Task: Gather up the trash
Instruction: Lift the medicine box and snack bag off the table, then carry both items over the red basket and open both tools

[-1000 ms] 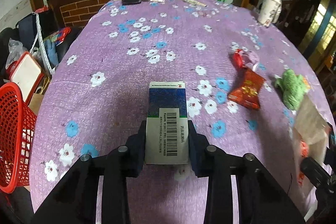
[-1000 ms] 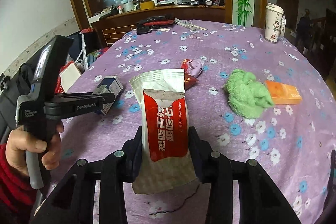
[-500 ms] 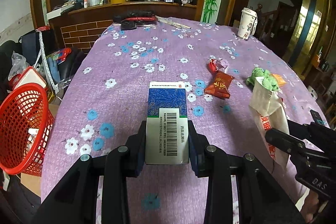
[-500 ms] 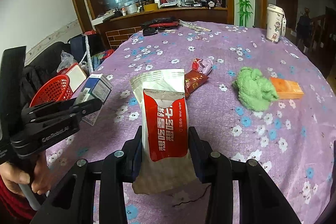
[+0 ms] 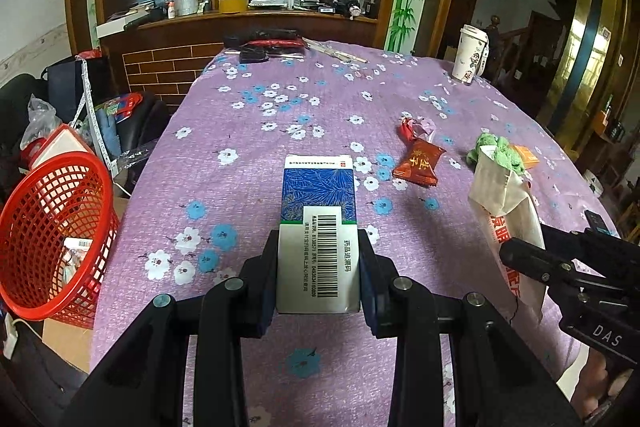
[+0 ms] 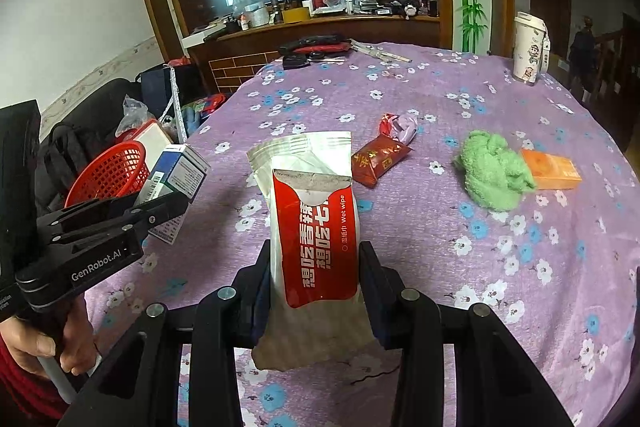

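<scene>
My left gripper (image 5: 318, 259) is shut on a blue and white medicine box (image 5: 318, 223) and holds it above the purple flowered table (image 5: 280, 115). My right gripper (image 6: 314, 267) is shut on a red and white wet-wipe packet (image 6: 312, 219), also held above the table. The packet shows at the right of the left wrist view (image 5: 506, 211); the box shows at the left of the right wrist view (image 6: 176, 179). A red mesh basket (image 5: 52, 227) stands beside the table's left edge with some items inside. A red snack wrapper (image 5: 418, 163) lies on the table.
A green cloth (image 6: 494, 175) and an orange box (image 6: 550, 171) lie at the table's right. A white cup (image 5: 472, 55) stands at the far right. Dark items (image 5: 268, 45) lie at the far edge. Bags and clutter (image 5: 60, 115) sit on the floor at left.
Both grippers have lifted and drawn back from the table with their items. The red basket has come further into view at the left.
</scene>
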Tool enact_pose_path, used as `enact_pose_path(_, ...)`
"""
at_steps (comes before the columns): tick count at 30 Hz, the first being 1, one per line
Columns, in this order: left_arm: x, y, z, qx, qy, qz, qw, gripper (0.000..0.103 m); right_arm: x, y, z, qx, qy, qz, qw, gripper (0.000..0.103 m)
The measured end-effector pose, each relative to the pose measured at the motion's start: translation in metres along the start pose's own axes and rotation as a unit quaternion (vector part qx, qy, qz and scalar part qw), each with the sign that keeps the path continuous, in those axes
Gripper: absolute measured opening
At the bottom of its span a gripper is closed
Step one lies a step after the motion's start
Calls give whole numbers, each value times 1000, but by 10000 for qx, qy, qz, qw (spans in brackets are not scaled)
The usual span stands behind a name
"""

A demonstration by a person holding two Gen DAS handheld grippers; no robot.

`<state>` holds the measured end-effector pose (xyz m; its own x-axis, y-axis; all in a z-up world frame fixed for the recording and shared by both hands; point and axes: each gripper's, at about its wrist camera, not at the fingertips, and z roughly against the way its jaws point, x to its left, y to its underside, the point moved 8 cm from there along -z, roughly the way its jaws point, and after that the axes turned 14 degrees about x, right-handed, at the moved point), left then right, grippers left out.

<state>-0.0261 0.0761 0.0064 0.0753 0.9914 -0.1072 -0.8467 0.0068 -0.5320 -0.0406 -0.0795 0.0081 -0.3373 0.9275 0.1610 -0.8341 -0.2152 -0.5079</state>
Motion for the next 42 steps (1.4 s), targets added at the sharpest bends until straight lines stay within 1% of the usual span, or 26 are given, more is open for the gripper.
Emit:
enact_pose_path(5, 14, 0, 7, -53, 11, 148, 9999, 33, 13, -8, -3, 46, -63, 112, 9999, 43)
enact_pose_path(9, 31, 0, 17, -140, -10, 317, 9994, 33, 35, -17, -9, 109, -164, 306, 9993, 43)
enact_pose_path(15, 72, -2, 34, -289, -144, 631, 9975, 33, 80, -37, -22, 217, -377, 666, 9968, 43)
enact_pose_path(20, 114, -1, 48, -404, -308, 930, 9944, 33, 121, -56, -33, 327, -627, 907, 9934, 43)
enact_pose_path(26, 175, 2, 60, -511, -533, 1346, 9881, 33, 183, -78, -48, 407, -882, 1335, 9863, 43)
enact_pose_path(30, 218, 9, 61, -475, -681, 1643, 9829, 33, 220, -91, -61, 509, -1111, 1470, 9816, 44)
enact_pose_path(35, 260, 18, 58, -401, -774, 1951, 9769, 33, 263, -104, -79, 648, -1390, 1613, 9749, 44)
enact_pose_path(39, 279, 22, 57, -384, -760, 2118, 9736, 33, 293, -112, -95, 764, -1617, 1631, 9703, 45)
enact_pose_path(40, 282, 24, 56, -385, -759, 2147, 9730, 33, 296, -115, -99, 789, -1658, 1625, 9695, 47)
enact_pose_path(42, 288, 27, 55, -374, -761, 2206, 9717, 34, 305, -120, -108, 805, -1729, 1564, 9691, 47)
